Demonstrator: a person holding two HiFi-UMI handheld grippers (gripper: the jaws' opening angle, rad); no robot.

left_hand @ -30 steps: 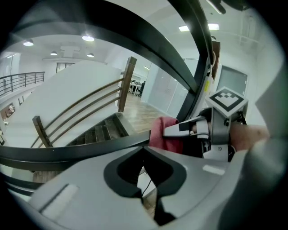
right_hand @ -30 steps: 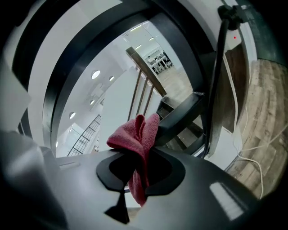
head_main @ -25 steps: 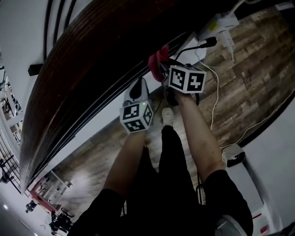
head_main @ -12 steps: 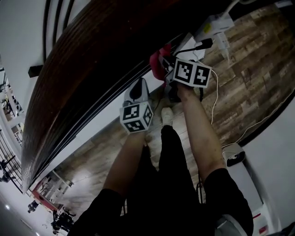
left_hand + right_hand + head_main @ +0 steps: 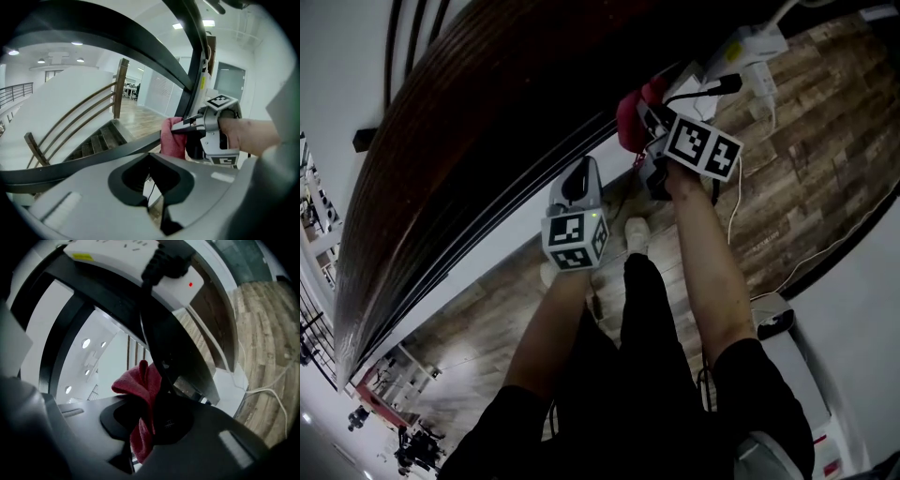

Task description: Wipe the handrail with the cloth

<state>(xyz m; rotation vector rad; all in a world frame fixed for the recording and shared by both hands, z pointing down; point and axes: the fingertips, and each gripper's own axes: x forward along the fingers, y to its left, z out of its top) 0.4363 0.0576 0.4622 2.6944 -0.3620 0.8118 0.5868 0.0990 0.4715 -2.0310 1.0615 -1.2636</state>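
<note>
Handrail point(image 5: 487, 122) of dark wood sweeps across the head view from the upper right down to the lower left, with black bars running along its lower edge. The red cloth point(image 5: 630, 117) sits at that edge near the top, held by the right gripper point(image 5: 645, 124). The left gripper point(image 5: 577, 173) hangs lower, just short of the bars. A white power strip point(image 5: 750, 47) and a white cable point(image 5: 736, 187) lie over the wooden floor point(image 5: 825, 122). In the left gripper view, that gripper's jaws are drawn together to a narrow slit and hold nothing. Beyond them the right gripper point(image 5: 180, 130), in the person's hand point(image 5: 248, 138), holds the cloth point(image 5: 172, 143) just beside the spot where a dark bar point(image 5: 93, 161) meets an upright post point(image 5: 190, 70). In the right gripper view the jaws are clamped on the cloth point(image 5: 140, 399), which bunches up above them. A black cable point(image 5: 150, 324) runs down from the power strip point(image 5: 154, 268) past the cloth.
</note>
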